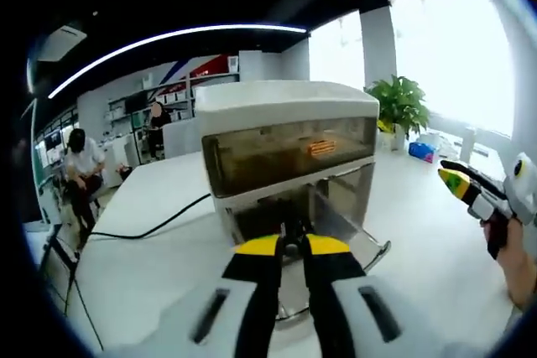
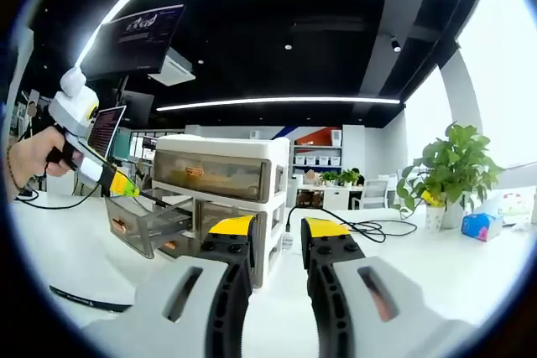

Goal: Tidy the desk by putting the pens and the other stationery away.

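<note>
A white drawer unit (image 1: 289, 106) (image 2: 222, 153) with see-through brown drawers stands on the white desk (image 1: 159, 266). One lower drawer (image 1: 357, 199) (image 2: 138, 224) is pulled out. My left gripper (image 1: 291, 245) (image 2: 124, 184) hovers over that open drawer, shut on a thin dark pen (image 2: 159, 197) (image 1: 292, 229) whose tip points into it. A hand holds this gripper in the right gripper view. My right gripper (image 2: 287, 228) (image 1: 453, 179) is off to the side of the unit, open with nothing between its fingers.
A black cable (image 1: 151, 225) runs from the unit across the desk, and another cable (image 2: 84, 299) lies near the front edge. A potted plant (image 1: 401, 102) (image 2: 449, 165) and a blue pack (image 2: 481, 225) stand by the window. People are far back (image 1: 80, 165).
</note>
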